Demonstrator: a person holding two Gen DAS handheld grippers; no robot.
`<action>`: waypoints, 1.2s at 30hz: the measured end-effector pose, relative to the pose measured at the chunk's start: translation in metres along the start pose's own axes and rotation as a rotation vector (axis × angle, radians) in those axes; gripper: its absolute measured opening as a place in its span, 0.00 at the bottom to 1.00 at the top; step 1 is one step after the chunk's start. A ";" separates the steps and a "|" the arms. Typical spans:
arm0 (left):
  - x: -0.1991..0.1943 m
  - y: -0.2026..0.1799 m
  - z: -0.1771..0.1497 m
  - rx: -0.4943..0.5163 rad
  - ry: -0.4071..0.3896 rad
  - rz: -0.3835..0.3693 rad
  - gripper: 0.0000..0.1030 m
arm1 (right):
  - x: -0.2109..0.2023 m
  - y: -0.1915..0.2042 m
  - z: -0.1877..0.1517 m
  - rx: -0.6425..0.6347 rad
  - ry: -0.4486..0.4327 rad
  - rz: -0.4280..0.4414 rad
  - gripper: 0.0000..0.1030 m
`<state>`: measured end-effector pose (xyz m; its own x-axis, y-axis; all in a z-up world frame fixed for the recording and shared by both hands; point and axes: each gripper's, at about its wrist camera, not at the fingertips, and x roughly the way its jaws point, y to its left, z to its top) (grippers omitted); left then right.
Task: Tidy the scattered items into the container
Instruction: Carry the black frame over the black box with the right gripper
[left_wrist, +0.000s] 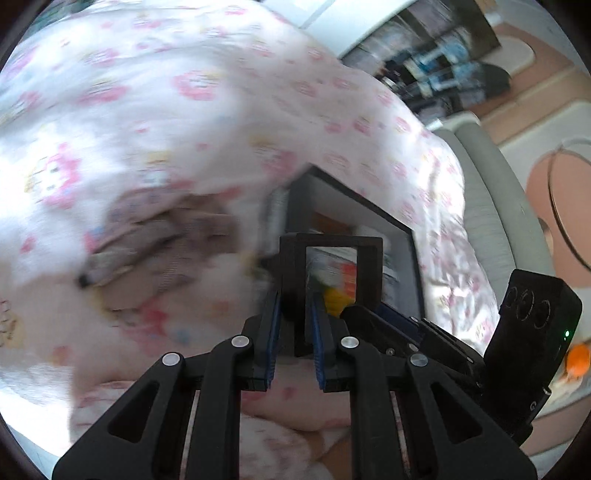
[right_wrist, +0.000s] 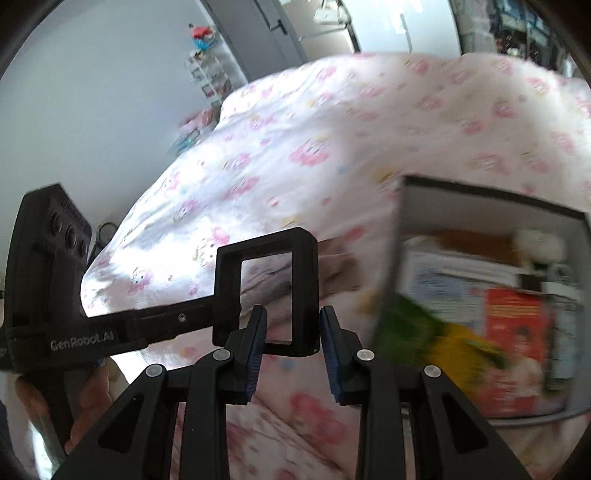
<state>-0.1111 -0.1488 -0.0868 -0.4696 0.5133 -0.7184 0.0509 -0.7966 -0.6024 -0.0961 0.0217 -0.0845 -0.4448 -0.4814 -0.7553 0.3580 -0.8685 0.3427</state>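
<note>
Fingers (left_wrist: 271, 332) of the left gripper (left_wrist: 295, 317) clamp one side of the black frame (left_wrist: 330, 242); its long axis runs along them. The right gripper (right_wrist: 293, 312) straddles the opposite side; grip cannot be determined.

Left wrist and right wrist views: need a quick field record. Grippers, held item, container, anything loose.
surface: bedcover, white with pink print
left gripper: shut on a black frame
right gripper: shut on the same frame
container: dark-rimmed box on the bedcover
contents: printed packs, green-yellow item
loose: brown-grey cloth on the bedcover beside the box
image quality: motion blur, fine detail unreadable
</note>
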 end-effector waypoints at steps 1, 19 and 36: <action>0.006 -0.013 -0.001 0.019 0.011 -0.007 0.13 | -0.016 -0.012 -0.005 0.003 -0.015 -0.021 0.25; 0.203 -0.140 -0.015 0.168 0.372 0.097 0.13 | -0.042 -0.233 -0.033 0.301 0.060 -0.115 0.25; 0.216 -0.154 -0.008 0.223 0.332 0.181 0.15 | -0.039 -0.247 -0.031 0.287 0.058 -0.213 0.26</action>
<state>-0.2131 0.0871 -0.1523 -0.1604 0.4046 -0.9003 -0.1018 -0.9140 -0.3926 -0.1418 0.2591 -0.1568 -0.4346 -0.2860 -0.8540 0.0141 -0.9503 0.3110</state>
